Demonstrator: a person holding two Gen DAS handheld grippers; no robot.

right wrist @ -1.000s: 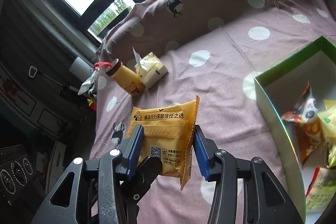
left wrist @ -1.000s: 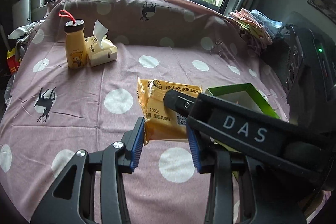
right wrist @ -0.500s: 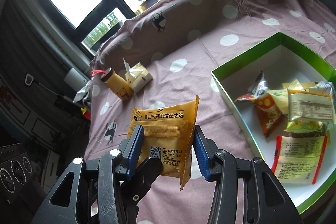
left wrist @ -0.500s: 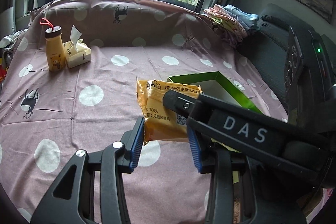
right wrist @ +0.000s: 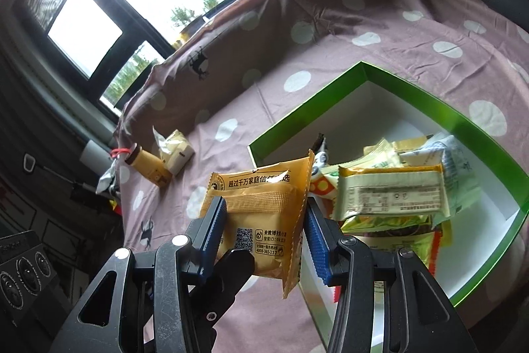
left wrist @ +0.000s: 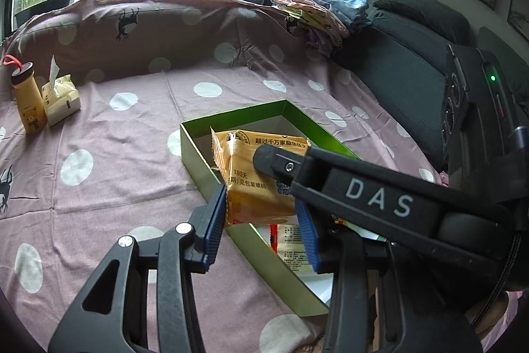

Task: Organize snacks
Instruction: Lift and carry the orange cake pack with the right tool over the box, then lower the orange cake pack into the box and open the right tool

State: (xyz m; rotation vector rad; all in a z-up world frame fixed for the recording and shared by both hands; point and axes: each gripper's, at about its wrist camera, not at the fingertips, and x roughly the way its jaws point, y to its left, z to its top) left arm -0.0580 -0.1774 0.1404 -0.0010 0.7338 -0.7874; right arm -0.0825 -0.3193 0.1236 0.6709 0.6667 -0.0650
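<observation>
Both my claws tilt downward, the left gripper (left wrist: pixel 261 217) and right gripper (right wrist: pixel 266 237) each pinching the glossy orange snack packet (right wrist: pixel 261 214) (crinkly foil, flat) over the near edge of the green cardboard box (right wrist: pixel 390 75).

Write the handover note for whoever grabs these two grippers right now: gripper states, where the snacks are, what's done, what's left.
Left gripper: shut on the orange snack packet, gripping its lower part.
Right gripper: shut on the same packet, from the other side.
The packet hangs in the air at the near corner of the green box, not yet inside.
Done: several snack packs already lie in the box.
Left: carry the packet over the rim, open both grippers, let it drop in.
The yellow bottle and tissue pack stand far off on the dotted cloth, untouched.
</observation>
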